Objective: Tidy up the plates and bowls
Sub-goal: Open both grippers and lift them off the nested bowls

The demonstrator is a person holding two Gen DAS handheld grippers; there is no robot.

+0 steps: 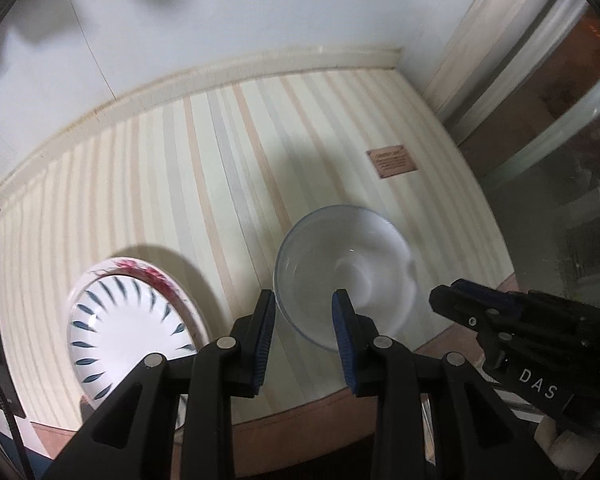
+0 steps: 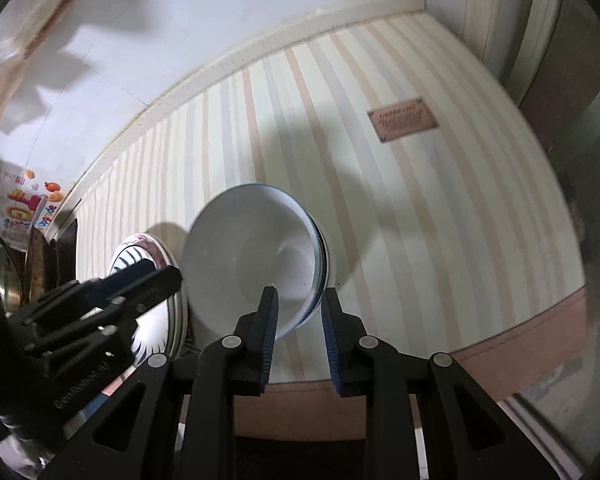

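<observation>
The white glazed bowl with a thin blue rim (image 1: 342, 276) sits on the pale striped cloth of the tabletop (image 1: 204, 168), just beside a stack of plates: a white plate with dark blue leaf strokes (image 1: 128, 328) lying on a pink-flowered plate (image 1: 152, 272). That grouping looks deliberate, like with like. The left tool (image 1: 305, 336) hangs above the bowl's near rim, its blue pads drawn close together with nothing pinched. The right tool (image 2: 298, 330) hovers over the same rim, pads also near each other and clamping nothing. The right wrist view alone shows a second rim under the bowl, so it seems nested, plus a colourful packet (image 2: 28, 204) at the far left; the left view shows the plates' patterns fully.
</observation>
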